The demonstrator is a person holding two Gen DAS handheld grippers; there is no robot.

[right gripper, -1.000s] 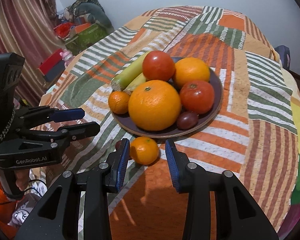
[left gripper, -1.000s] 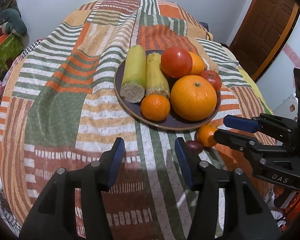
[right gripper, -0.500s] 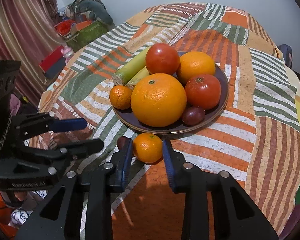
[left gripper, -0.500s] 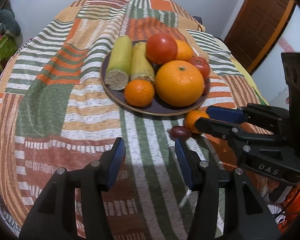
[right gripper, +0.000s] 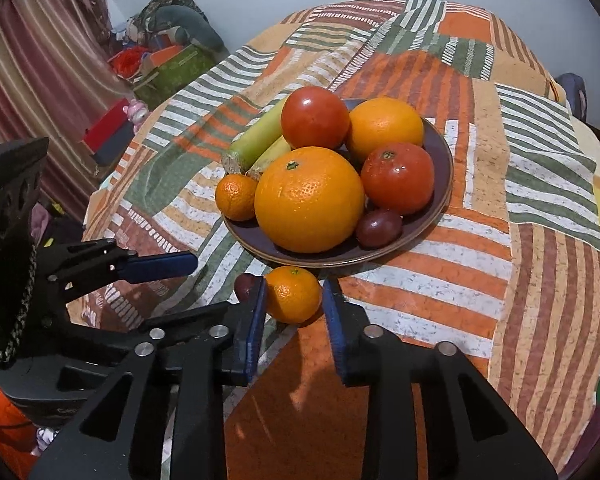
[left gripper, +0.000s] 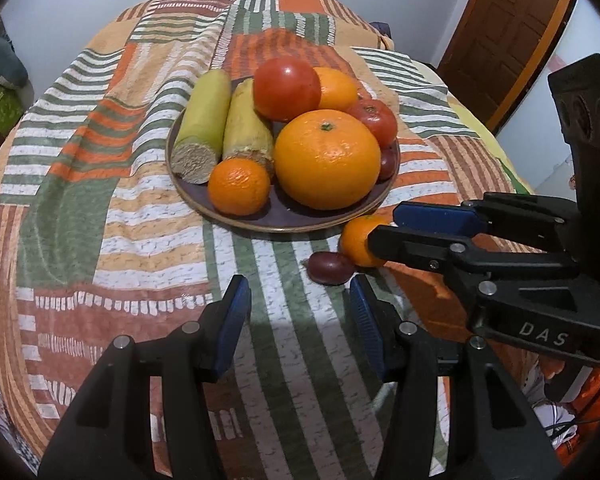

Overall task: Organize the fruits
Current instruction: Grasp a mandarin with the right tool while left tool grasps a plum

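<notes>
Right gripper (right gripper: 293, 312) low over the patchwork-covered surface (right gripper: 540, 184), fingers (right gripper: 254, 328) apart and bracketing the loose mandarin (right gripper: 293, 294); left pad right against the fruit's side, right pad just beside it with a sliver of gap, so not yet clamped. Mandarin resting on the cloth just in front of the dark plate (right gripper: 444, 168), off its rim. Small dark red plum-like fruit (right gripper: 244, 286) on the cloth immediately left of the mandarin, partly hidden behind the left finger.

Left gripper (left gripper: 298, 320) hovering nearer the camera side of the surface, fingers (left gripper: 232, 320) wide apart with nothing between them but striped cloth. Same dark red fruit (left gripper: 330, 267) lying just ahead of its right fingertip, touching or nearly touching the mandarin (left gripper: 358, 246), which sits half covered by the right gripper's fingers reaching in from the right.

On the plate (left gripper: 284, 220): large orange (left gripper: 327, 160) in front, small mandarin (left gripper: 238, 186) to its left, two yellow-green corn-like cobs (left gripper: 204, 128) lying side by side, one tomato (left gripper: 286, 88) at the back, another tomato (left gripper: 374, 120) to the right, a second orange (left gripper: 336, 90) behind, and a small dark fruit (right gripper: 379, 228) at the right front edge
</notes>
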